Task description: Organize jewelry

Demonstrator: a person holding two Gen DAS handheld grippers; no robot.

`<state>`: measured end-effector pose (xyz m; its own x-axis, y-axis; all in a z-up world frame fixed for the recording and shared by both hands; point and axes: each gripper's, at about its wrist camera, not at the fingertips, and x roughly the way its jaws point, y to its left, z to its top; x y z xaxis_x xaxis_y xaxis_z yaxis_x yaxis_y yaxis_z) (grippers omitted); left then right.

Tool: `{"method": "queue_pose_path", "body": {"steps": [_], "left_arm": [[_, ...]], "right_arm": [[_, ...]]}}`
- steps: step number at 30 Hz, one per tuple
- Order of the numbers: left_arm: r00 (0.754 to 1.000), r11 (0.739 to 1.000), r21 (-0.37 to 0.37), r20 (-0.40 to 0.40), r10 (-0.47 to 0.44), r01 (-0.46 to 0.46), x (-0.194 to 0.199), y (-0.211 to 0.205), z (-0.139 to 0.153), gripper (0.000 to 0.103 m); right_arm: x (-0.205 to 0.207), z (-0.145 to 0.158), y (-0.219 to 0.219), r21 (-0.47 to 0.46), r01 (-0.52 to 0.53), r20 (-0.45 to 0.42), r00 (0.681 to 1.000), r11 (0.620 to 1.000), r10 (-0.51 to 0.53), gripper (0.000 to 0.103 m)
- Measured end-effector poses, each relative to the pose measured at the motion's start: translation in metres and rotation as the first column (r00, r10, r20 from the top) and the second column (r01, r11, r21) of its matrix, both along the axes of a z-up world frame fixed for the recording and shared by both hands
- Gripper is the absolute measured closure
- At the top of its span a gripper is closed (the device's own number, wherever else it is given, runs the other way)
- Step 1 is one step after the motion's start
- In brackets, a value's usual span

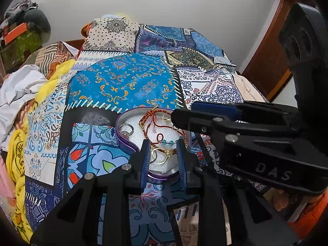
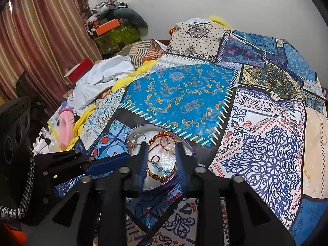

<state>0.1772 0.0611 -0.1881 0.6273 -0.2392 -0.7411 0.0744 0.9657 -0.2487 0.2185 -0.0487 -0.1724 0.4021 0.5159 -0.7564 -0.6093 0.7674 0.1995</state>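
On the patchwork bedspread sits the heart-shaped tin, purple-walled and lined with white foam, and that is where all the jewelry lies: silver rings in one lobe, a red cord bracelet looped across the middle, a strand of blue beads and a brown-and-gold braided bracelet toward the near point. I judge the foam is there to stop the pieces sliding and tangling, though the cords already cross one another.

I have both tools angled down over the tin. My left gripper hangs above the near end with its blue-padded fingers apart; the braided bracelet shows between them, but I see no pad pressing on it, so it is holding nothing. My right gripper is likewise parted over the middle of the tin, the beads and cord visible in the gap, nothing pinched. In the left view its tip reaches in from the side, close above the red cord.

Working two tools in one small tin crowds things. To my mind the sensible plan is to steady the tangle with one while the other lifts a single piece free.
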Motion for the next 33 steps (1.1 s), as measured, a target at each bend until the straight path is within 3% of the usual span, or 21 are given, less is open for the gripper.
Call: {"method": "queue_pose_path", "body": {"steps": [11, 16, 19, 23, 29, 31, 33], "left_arm": [[0.998, 0.999, 0.023, 0.053, 0.026, -0.027, -0.016, 0.003, 0.03, 0.078], [0.987, 0.997, 0.034, 0.15, 0.057, -0.063, -0.036, 0.007, 0.072, 0.078], [0.966, 0.993, 0.06, 0.245, 0.081, -0.098, -0.056, 0.007, 0.106, 0.078], [0.912, 0.986, 0.071, 0.394, 0.112, -0.151, -0.092, 0.005, 0.154, 0.069], [0.796, 0.976, 0.071, 0.593, 0.125, -0.206, -0.151, -0.007, 0.21, 0.052], [0.757, 0.971, 0.077, 0.641, 0.126, -0.226, -0.17, -0.012, 0.222, 0.045], [0.718, 0.965, 0.076, 0.683, 0.134, -0.252, -0.188, -0.017, 0.231, 0.032]], "right_arm": [[-0.02, 0.039, -0.015, 0.046, 0.031, 0.092, 0.995, 0.998, -0.035, 0.067], [-0.041, 0.076, -0.03, 0.096, 0.045, 0.188, 0.98, 0.994, -0.063, 0.067], [-0.061, 0.106, -0.042, 0.141, 0.055, 0.273, 0.958, 0.988, -0.092, 0.067], [-0.096, 0.146, -0.062, 0.208, 0.067, 0.398, 0.906, 0.976, -0.147, 0.067], [-0.153, 0.191, -0.088, 0.326, 0.04, 0.514, 0.831, 0.944, -0.213, 0.067], [-0.171, 0.2, -0.092, 0.345, 0.046, 0.552, 0.798, 0.937, -0.243, 0.06], [-0.183, 0.203, -0.095, 0.362, 0.058, 0.574, 0.772, 0.93, -0.272, 0.042]]}}
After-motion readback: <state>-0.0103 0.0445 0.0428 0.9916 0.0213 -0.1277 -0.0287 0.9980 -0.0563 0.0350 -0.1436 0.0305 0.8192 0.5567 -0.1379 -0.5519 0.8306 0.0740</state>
